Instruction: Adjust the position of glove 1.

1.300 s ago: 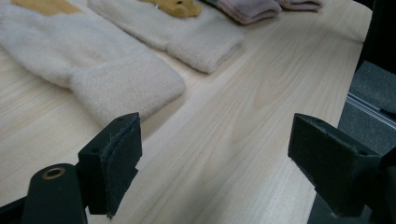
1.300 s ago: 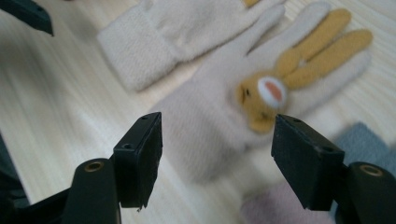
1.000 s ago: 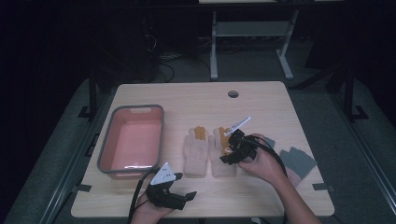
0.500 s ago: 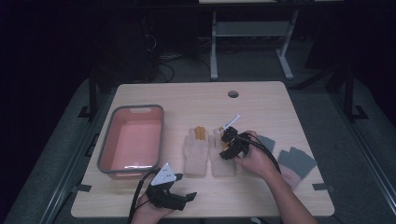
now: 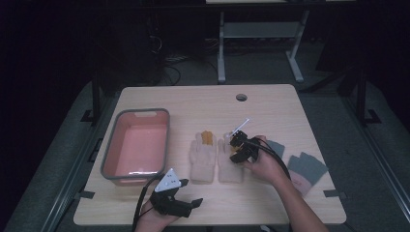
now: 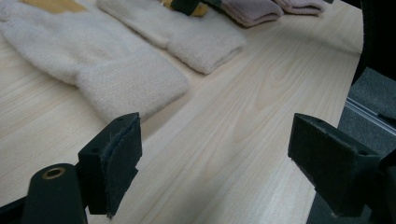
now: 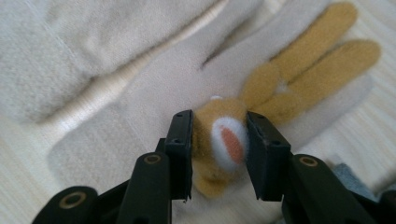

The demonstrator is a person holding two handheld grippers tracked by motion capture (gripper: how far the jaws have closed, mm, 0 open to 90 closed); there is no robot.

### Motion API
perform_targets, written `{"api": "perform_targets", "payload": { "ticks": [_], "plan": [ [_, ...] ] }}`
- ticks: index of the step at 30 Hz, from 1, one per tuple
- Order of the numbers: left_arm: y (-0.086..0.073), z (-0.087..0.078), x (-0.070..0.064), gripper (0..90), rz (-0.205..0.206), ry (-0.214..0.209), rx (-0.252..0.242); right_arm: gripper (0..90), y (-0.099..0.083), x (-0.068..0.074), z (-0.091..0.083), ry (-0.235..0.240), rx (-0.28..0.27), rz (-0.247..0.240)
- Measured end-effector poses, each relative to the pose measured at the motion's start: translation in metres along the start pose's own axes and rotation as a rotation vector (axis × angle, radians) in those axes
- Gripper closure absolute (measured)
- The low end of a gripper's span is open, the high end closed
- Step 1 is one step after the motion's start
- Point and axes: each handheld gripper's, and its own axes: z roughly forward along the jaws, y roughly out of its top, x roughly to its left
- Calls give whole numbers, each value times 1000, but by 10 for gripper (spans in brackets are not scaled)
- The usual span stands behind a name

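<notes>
Two cream knitted gloves lie side by side mid-table, the left glove (image 5: 202,158) with a tan patch on its fingers and the right glove (image 5: 229,166) beside it. My right gripper (image 5: 238,147) rests on the right glove's finger end. In the right gripper view, my right gripper (image 7: 219,135) is shut on a tan plush bunny (image 7: 223,148) sewn to the glove (image 7: 154,79), ears (image 7: 317,51) pointing away. My left gripper (image 5: 192,204) stands open near the front edge, jaws wide apart (image 6: 219,154) over bare wood, short of the glove cuff (image 6: 133,86).
A pink tray with a grey rim (image 5: 110,159) stands at the left. Two grey gloves (image 5: 304,170) lie at the right, one (image 5: 276,147) partly under the person's right hand. A round cable hole (image 5: 241,97) is near the table's far edge.
My right gripper has shifted slightly left and down onto the right cream glove, covering its tan patch. The left gripper has stayed put.
</notes>
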Motion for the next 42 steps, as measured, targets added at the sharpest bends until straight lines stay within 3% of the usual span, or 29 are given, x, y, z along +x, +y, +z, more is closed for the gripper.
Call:
{"api": "perform_targets", "payload": {
  "ticks": [11,21,31,42],
  "plan": [
    [0,-2,-2,175,0,0,-5,652,3,6,-32,17,-67,-2],
    [0,-6,-4,175,-7,5,-16,652,24,20,-57,40,-130,-28],
    [0,-9,-4,176,-13,13,-24,651,55,42,-42,88,-134,-51],
    [0,-11,-4,177,-10,15,-33,649,73,55,-16,97,-98,-58]
  ]
}}
